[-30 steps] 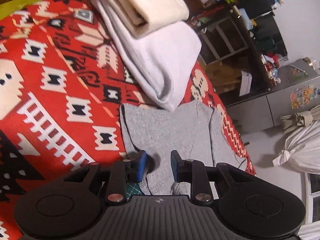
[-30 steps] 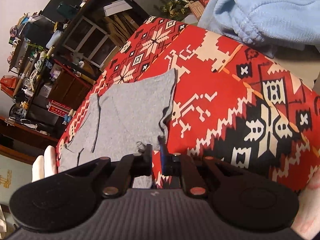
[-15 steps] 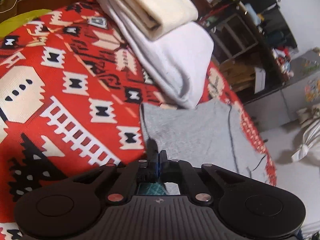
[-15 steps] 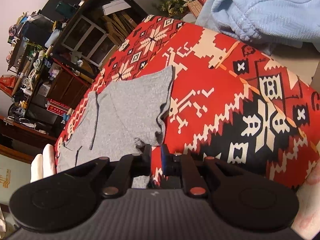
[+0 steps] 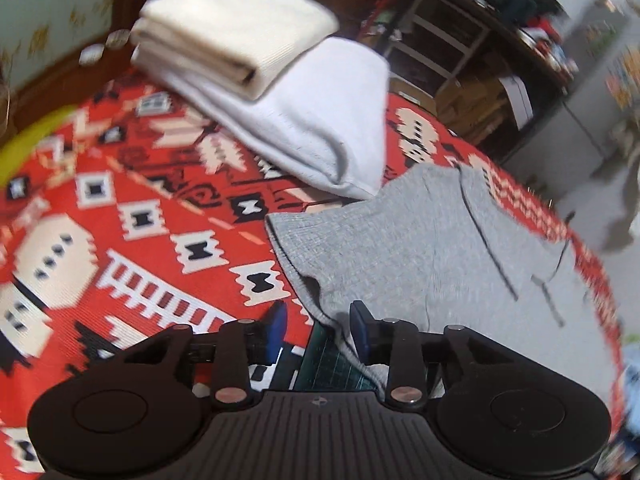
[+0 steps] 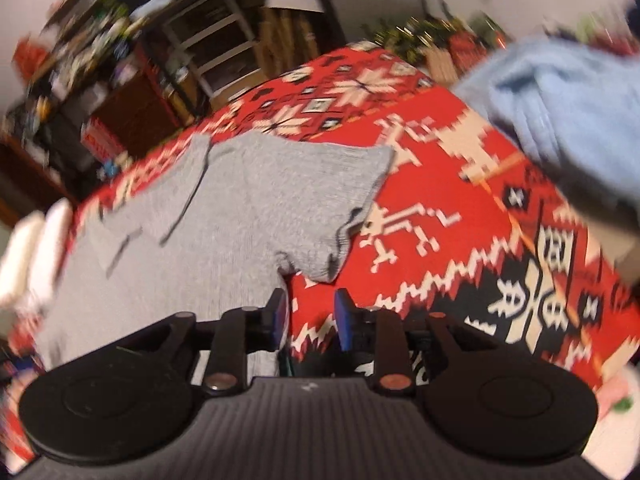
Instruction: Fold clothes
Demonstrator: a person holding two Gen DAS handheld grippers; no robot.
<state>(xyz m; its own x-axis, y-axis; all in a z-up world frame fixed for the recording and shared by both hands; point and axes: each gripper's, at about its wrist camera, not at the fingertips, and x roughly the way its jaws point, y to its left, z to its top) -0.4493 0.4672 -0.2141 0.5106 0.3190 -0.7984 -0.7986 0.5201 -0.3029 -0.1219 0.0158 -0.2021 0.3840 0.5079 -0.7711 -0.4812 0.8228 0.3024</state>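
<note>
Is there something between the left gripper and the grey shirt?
Nothing visible. The left gripper is open, and the edge of the grey shirt runs right between its fingers. The folded white stack lies farther off.

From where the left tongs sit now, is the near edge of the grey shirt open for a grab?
Probably yes. The left tongs are open, and the hem of the grey shirt runs between the fingertips with nothing lying on it there. The folded white stack rests further back, beyond that edge.
</note>
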